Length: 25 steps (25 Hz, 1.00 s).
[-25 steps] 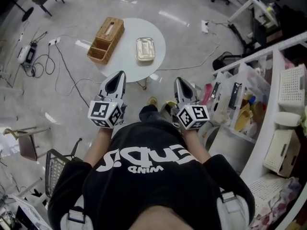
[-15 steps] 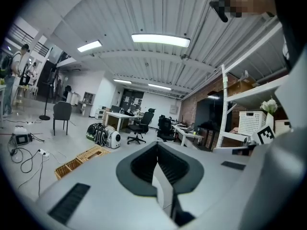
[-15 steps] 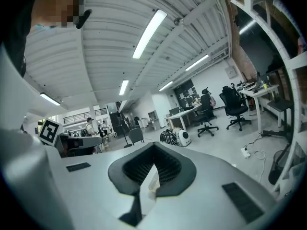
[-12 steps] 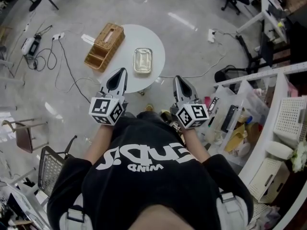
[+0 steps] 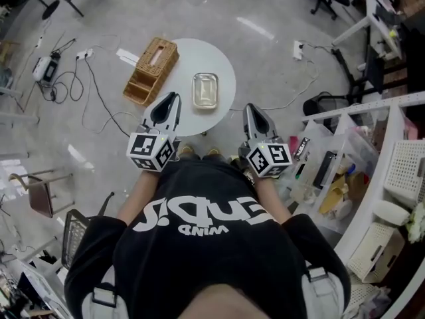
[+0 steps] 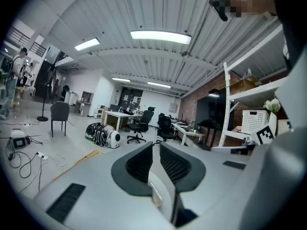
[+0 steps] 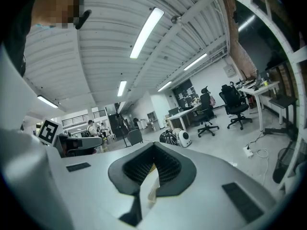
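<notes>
Plainly, we held nothing — the left hand-held gripper (image 5: 170,100) had its jaws a little apart, the right hand-held gripper (image 5: 252,109) had them together and empty. Just ahead of the left one stood the table (image 5: 224,68) with the metal tin (image 5: 205,90) and the wicker box (image 5: 151,70), both untouched.

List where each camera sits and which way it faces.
Head view: on the person's head, looking steeply down at table, basket and tin; shows shirt, left gripper, right gripper.
Left gripper view: on the left gripper, facing out across the office at chairs; own jaws apart, empty.
Right gripper view: on the right gripper, facing the same office; own jaws together.
Shared: both gripper views show those chairs and the other gripper's marker cube.
</notes>
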Tool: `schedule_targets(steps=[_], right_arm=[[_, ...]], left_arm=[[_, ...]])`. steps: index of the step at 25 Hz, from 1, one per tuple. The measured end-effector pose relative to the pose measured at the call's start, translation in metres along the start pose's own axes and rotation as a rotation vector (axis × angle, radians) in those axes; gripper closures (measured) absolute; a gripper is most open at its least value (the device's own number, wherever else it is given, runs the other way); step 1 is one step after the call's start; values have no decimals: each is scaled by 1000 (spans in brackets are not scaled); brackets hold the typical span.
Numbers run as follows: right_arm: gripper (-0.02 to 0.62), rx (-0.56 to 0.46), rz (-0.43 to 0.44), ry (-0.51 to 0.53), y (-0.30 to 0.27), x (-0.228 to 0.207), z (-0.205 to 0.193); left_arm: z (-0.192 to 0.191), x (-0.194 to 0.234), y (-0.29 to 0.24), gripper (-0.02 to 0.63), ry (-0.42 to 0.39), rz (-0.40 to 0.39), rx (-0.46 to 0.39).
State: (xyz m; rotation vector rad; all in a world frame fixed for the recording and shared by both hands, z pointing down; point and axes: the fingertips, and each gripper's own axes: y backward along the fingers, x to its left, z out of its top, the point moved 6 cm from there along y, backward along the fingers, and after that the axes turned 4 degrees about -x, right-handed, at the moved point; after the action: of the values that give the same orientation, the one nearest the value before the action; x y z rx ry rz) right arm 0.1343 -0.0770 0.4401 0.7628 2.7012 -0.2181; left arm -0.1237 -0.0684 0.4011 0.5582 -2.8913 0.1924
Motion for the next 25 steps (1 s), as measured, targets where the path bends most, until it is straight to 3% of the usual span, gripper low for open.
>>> schedule_targets(steps=[5, 11, 25], right_arm=[[597, 2, -29, -4, -11, -1, 0], [597, 12, -44, -2, -20, -5, -3], [597, 42, -80, -23, -34, -22, -12]], left_arm=[[-3, 13, -13, 498, 14, -37, 12], [-24, 27, -37, 328, 61, -60, 55], [-130, 67, -95, 284, 146, -25, 306]])
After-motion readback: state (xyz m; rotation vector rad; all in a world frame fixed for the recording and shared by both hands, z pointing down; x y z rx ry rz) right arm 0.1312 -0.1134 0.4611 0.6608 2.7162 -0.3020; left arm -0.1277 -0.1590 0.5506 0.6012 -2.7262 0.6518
